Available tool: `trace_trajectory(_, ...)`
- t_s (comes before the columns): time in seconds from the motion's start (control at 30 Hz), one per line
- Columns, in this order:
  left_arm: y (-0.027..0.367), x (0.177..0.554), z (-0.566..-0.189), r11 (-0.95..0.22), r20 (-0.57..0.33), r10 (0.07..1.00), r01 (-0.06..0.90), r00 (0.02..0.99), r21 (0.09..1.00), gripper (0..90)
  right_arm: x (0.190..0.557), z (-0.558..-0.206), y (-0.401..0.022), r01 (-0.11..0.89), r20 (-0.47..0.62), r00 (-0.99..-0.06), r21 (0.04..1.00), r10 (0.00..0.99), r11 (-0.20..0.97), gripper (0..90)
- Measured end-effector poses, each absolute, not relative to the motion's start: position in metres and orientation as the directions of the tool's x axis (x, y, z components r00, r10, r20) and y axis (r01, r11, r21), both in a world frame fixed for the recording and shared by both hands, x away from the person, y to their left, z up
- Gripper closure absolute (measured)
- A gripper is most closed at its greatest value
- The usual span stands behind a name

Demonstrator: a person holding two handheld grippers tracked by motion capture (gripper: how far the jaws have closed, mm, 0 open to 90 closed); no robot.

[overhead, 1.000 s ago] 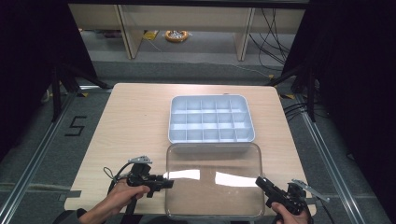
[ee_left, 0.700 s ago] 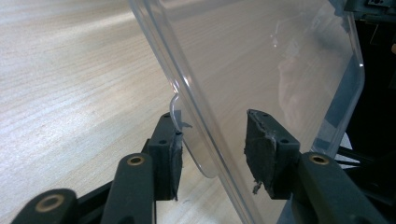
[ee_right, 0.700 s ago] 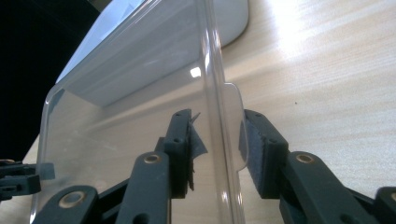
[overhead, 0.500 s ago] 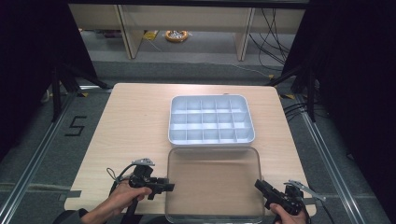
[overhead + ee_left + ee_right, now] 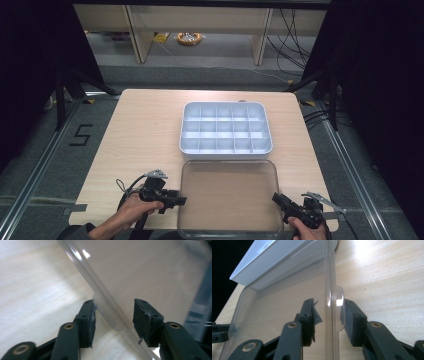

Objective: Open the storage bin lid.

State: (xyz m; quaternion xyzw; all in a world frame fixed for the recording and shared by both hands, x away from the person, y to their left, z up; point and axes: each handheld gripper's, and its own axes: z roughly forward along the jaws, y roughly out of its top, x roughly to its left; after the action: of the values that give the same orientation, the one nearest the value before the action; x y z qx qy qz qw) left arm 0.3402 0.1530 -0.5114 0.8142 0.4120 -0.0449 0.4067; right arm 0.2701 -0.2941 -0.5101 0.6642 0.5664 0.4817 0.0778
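Dark curtains and a grey floor surround a pale wooden table (image 5: pixel 140 145), lit from above.

Left gripper (image 5: pixel 172 199): its fingers (image 5: pixel 87 320) are spread, one on each side of the left rim of a clear plastic lid (image 5: pixel 227 195), at a small tab on that rim. A gap shows on both sides, so nothing is pinched. Right gripper (image 5: pixel 281 202): its fingers (image 5: pixel 308 320) also straddle the lid's right rim at a matching tab. The outer pad sits at or very near the tab and the inner pad stands apart from the wall, so the fingers are spread, not clamped.

The lid lies flat at the near edge of the table, between the two hands, its far edge just beside a white divided tray (image 5: pixel 226 131). The tray sits at mid-table with its compartments empty.

Hazards, as a judgement:
- The rim is thin and smooth. Closing off the tabs could let it slip out.
- Uneven closing or lifting by the two hands could twist the lid or tip it.
- The lid lies close to the table's near edge. A pull toward the person could drag it off.
- A push forward could knock the tray.
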Motion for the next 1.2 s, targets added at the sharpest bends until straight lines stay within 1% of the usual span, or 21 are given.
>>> trace_trajectory(0.03,0.153,0.341,-0.511,-0.334,-0.395,0.639,0.700,0.660,0.631,56.3,0.269,-0.507,-0.289,0.705,0.605,-0.058,0.588,0.794,-0.397,64.2)
trace_trajectory(0.07,0.153,0.341,-0.511,-0.340,-0.395,0.635,0.699,0.664,0.629,55.8,0.272,-0.511,-0.291,0.685,0.577,-0.097,0.630,0.811,-0.367,63.7)
trace_trajectory(0.1,0.153,0.341,-0.511,-0.342,-0.392,0.636,0.697,0.665,0.630,55.5,0.272,-0.511,-0.290,0.694,0.573,-0.092,0.624,0.814,-0.361,62.7)
trace_trajectory(0.2,0.153,0.341,-0.511,-0.342,-0.392,0.636,0.698,0.665,0.629,55.1,0.274,-0.514,-0.291,0.679,0.515,-0.141,0.672,0.845,-0.296,61.9)
trace_trajectory(0.23,0.153,0.341,-0.511,-0.337,-0.396,0.636,0.700,0.662,0.629,55.0,0.273,-0.513,-0.289,0.694,0.526,-0.105,0.647,0.844,-0.316,61.8)
trace_trajectory(0.27,0.153,0.341,-0.511,-0.334,-0.395,0.639,0.700,0.660,0.631,54.9,0.273,-0.513,-0.288,0.704,0.555,-0.103,0.627,0.826,-0.334,61.6)
trace_trajectory(0.43,0.154,0.341,-0.511,-0.337,-0.392,0.640,0.700,0.661,0.630,54.6,0.274,-0.513,-0.288,0.701,0.484,-0.123,0.660,0.866,-0.269,60.3)
trace_trajectory(0.47,0.154,0.341,-0.511,-0.337,-0.392,0.640,0.700,0.661,0.630,54.6,0.274,-0.513,-0.288,0.701,0.484,-0.123,0.660,0.866,-0.269,60.3)
trace_trajectory(0.5,0.154,0.341,-0.511,-0.337,-0.391,0.641,0.700,0.661,0.630,54.6,0.274,-0.513,-0.284,0.706,0.524,-0.101,0.636,0.845,-0.310,59.8)
trace_trajectory(0.57,0.154,0.341,-0.511,-0.337,-0.391,0.640,0.699,0.661,0.630,54.5,0.275,-0.514,-0.284,0.711,0.511,-0.106,0.639,0.853,-0.295,59.3)
trace_trajectory(0.67,0.153,0.340,-0.510,-0.322,-0.391,0.645,0.697,0.657,0.641,53.7,0.276,-0.515,-0.286,0.696,0.487,-0.154,0.671,0.860,-0.255,57.5)
trace_trajectory(0.73,0.154,0.341,-0.508,-0.325,-0.367,0.652,0.682,0.664,0.655,50.4,0.276,-0.514,-0.285,0.694,0.484,-0.129,0.668,0.866,-0.270,52.5)
trace_trajectory(0.77,0.155,0.341,-0.507,-0.312,-0.360,0.663,0.680,0.656,0.664,49.7,0.276,-0.513,-0.287,0.687,0.464,-0.112,0.675,0.879,-0.269,54.6)
trace_trajectory(0.8,0.156,0.341,-0.506,-0.304,-0.366,0.662,0.681,0.654,0.666,49.0,0.274,-0.509,-0.285,0.699,0.528,-0.073,0.633,0.846,-0.334,53.3)
trace_trajectory(0.83,0.157,0.341,-0.505,-0.301,-0.355,0.676,0.682,0.646,0.667,48.4,0.274,-0.509,-0.288,0.685,0.502,-0.077,0.654,0.861,-0.320,53.1)
trace_trajectory(0.9,0.160,0.341,-0.504,-0.294,-0.363,0.670,0.680,0.648,0.672,48.2,0.272,-0.507,-0.292,0.676,0.523,-0.096,0.659,0.847,-0.331,52.2)
trace_trajectory(1.0,0.161,0.341,-0.503,-0.291,-0.362,0.669,0.677,0.650,0.676,45.7,0.271,-0.505,-0.292,0.686,0.560,-0.066,0.627,0.826,-0.370,49.9)
trace_trajectory(1.03,0.160,0.341,-0.502,-0.287,-0.363,0.671,0.678,0.647,0.677,44.6,0.273,-0.508,-0.296,0.656,0.496,-0.125,0.691,0.859,-0.304,48.8)
trace_trajectory(1.07,0.161,0.341,-0.502,-0.288,-0.366,0.666,0.677,0.650,0.678,43.4,0.271,-0.505,-0.292,0.670,0.548,-0.090,0.651,0.832,-0.356,47.5)
trace_trajectory(1.13,0.161,0.340,-0.501,-0.280,-0.367,0.668,0.676,0.647,0.682,40.7,0.272,-0.505,-0.294,0.652,0.495,-0.129,0.695,0.859,-0.303,45.1)
trace_trajectory(1.2,0.161,0.340,-0.500,-0.260,-0.377,0.669,0.677,0.641,0.689,38.5,0.271,-0.502,-0.291,0.649,0.490,-0.113,0.695,0.865,-0.309,42.7)
